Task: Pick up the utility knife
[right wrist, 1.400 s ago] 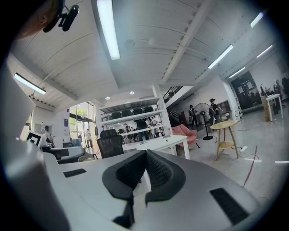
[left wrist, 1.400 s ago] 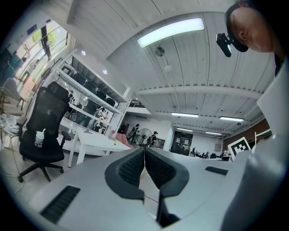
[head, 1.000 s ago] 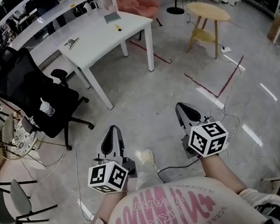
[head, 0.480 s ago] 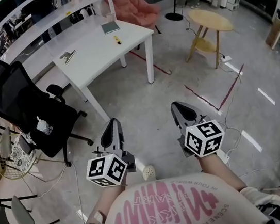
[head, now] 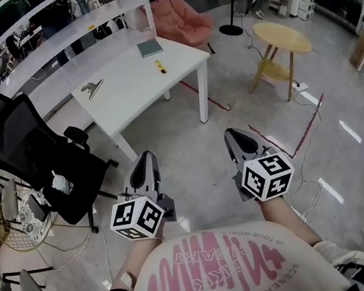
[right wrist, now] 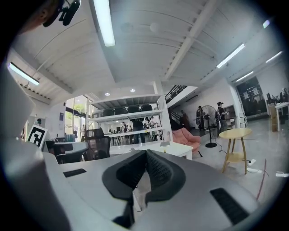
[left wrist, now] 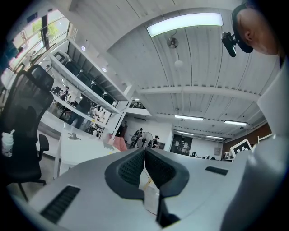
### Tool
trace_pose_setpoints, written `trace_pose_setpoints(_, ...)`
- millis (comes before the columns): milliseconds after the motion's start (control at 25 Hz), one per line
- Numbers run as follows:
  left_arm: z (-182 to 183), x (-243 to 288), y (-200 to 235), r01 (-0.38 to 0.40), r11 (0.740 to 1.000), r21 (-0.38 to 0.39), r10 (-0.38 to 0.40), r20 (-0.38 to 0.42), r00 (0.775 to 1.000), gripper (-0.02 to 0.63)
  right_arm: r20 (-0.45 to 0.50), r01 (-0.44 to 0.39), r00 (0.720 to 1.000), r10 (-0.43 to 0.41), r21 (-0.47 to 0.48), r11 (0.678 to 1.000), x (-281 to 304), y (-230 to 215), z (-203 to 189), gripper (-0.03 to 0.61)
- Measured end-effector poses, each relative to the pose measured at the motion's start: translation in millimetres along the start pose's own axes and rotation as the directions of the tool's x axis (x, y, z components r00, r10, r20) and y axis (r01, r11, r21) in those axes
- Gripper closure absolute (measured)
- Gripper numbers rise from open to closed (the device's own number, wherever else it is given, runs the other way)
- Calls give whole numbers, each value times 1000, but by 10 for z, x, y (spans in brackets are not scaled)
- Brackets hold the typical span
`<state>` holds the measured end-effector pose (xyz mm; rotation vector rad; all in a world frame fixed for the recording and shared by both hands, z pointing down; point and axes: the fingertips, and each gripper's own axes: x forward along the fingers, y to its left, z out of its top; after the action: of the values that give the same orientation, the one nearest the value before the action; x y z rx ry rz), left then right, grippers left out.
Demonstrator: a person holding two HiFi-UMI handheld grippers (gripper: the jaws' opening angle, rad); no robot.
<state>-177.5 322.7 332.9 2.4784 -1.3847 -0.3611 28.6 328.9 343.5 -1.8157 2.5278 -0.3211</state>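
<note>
**Two grippers clenched, empty**

One small yellow utility knife (head: 160, 67) lies near the right edge of the white table (head: 126, 92), just beside a dark notebook (head: 150, 48) at its far corner. Left gripper (head: 146, 156) and right gripper (head: 234, 133) hang over the floor (head: 188, 140), well apart from the table, jaws clenched on nothing. Pink shirt print (head: 221, 272), upside down, includes "SCENERY".

grey floor (head: 190, 154) | white table (head: 133, 84) | black office chair (head: 31, 157) | round wooden table (head: 281, 37) | pink armchair (head: 179, 14)
</note>
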Motion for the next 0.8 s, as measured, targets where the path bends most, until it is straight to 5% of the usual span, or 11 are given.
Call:
trace_pose_setpoints(560, -212, 529, 736, 30, 999, -22, -31, -60, 998, 589, -62, -19, 998, 19, -9, 1000, 1029, -39, -286, 563)
trace_pose_setpoints(800, -408, 662, 966, -23, 997, -73, 16, -89, 996, 589, -128, -18, 992, 18, 2, 1000, 1208, -132, -571, 563)
